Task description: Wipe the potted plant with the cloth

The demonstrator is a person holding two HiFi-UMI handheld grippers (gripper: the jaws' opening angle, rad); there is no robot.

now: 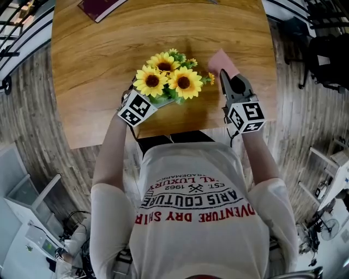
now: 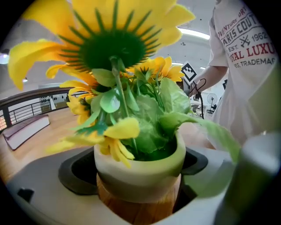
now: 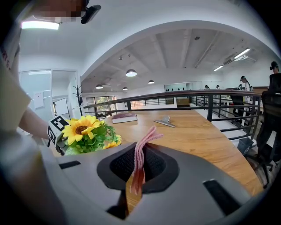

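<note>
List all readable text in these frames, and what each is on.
"PARIS COUT", on the T-shirt, cut off at the frame edge
"EST. 1962", same shirt
"OYAL LUXU", same shirt, cut off
"REG.TRADEMA", same shirt, cut off
"VENTURE DRY SHIR", same shirt, upside down in the head view
Marker cubes: square patterns only, no letters
Book: too small to read

Potted plant [image 1: 166, 79] on the table [image 1: 109, 54] at frame centre, within the left gripper [image 1: 158, 102]; cloth [image 1: 222, 61] in the right gripper [image 1: 225, 75] just right of it; book [image 1: 100, 6] upper left.
</note>
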